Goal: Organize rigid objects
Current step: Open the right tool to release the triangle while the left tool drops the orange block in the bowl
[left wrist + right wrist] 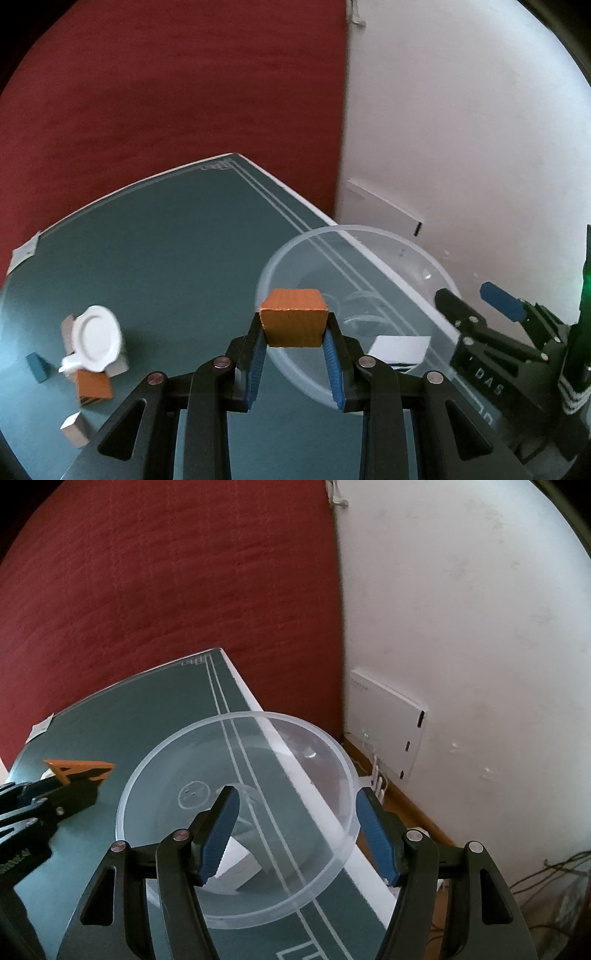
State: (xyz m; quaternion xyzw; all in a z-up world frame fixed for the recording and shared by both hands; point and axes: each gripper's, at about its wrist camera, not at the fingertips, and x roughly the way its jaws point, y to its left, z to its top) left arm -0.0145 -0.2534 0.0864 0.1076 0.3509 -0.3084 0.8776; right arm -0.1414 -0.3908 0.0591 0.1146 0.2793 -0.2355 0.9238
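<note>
The left gripper [294, 345] is closed on an orange wooden block [294, 322], which sits between the blue pads [256, 365] at the very tips, with its top face level. It is held above the near rim of a clear plastic bowl [439, 264], probably so that it can be let go straight into the bowl. The bowl stands at the right edge of the green table [166, 240] and overhangs it a little, so I think the other tool is there to keep it steady. The right gripper [295, 829] stands about half open, one finger inside the bowl and the other outside, with the thin wall between them; whether the pads press on the wall I cannot tell. A white block [236, 864] already lies on the bottom of the bowl, near the inner finger. Farther to the left on the table, well apart from the bowl, other pieces wait in a loose group: a white toy toilet [96, 339], a second orange block [93, 387] with black stripes, a small white block [75, 429] and a teal block [37, 366]. Behind the table there is a red curtain [177, 92] and a white wall [461, 129].
</note>
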